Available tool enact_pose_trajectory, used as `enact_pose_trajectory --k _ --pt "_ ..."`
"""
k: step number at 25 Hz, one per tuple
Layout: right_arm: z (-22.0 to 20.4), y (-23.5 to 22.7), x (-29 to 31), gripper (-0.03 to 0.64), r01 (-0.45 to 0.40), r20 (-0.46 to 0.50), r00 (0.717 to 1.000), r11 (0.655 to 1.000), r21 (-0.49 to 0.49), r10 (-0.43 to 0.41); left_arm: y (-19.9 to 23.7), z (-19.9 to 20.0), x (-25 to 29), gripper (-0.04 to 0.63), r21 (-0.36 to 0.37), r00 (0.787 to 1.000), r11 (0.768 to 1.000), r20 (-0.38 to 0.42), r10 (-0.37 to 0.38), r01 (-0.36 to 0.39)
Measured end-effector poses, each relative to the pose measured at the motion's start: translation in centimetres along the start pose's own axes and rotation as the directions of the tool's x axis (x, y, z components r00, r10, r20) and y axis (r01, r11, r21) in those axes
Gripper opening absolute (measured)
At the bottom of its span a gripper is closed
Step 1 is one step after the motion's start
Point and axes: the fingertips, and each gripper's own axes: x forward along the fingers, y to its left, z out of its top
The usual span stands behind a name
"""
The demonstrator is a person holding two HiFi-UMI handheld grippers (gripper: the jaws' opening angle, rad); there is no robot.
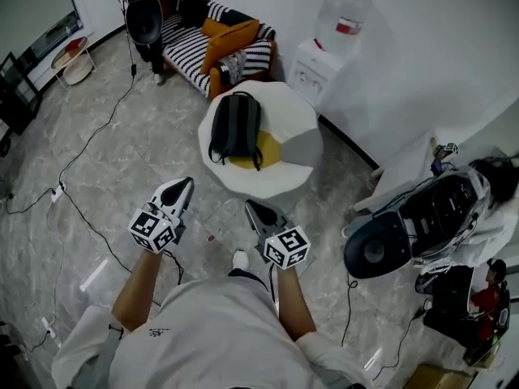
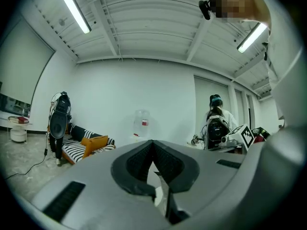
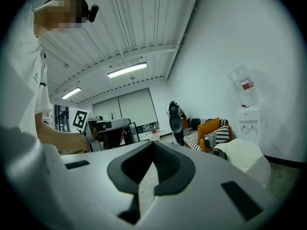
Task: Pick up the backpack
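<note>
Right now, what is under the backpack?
The backpack lies on a white table, partly over a yellow thing. How far that reaches beneath is covered.

Studio lab: sofa (image 1: 185, 53), water dispenser (image 1: 319, 70)

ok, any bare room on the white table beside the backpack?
The table's right side, between backpack and the edge nearest the water dispenser, is bare. Left and middle are crowded: backpack lying over a yellow item.

The room was lit brightly and evenly by ceiling tube lights (image 2: 74, 8). Pale glare was thrown on the glossy floor (image 1: 93, 275). Both gripper views were strongly bowed, darkened at the corners and softened in the foreground.
</note>
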Motion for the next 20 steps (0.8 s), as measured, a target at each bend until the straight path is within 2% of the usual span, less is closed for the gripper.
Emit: enact_pose_trajectory --k 10,20 --pt "1.7 -6.1 2.1 0.006 -0.065 -0.001 0.998 0.998 -0.003 0.065 1.4 -0.4 5.8 0.002 -0.001 0.999 0.999 -0.017 0.050 -0.051" --pt "1.3 -11.4 2.4 0.006 -0.074 -0.029 0.997 0.997 0.004 0.074 2.1 -1.9 9.8 0.002 -0.009 0.993 0.993 -0.023 0.117 -0.117"
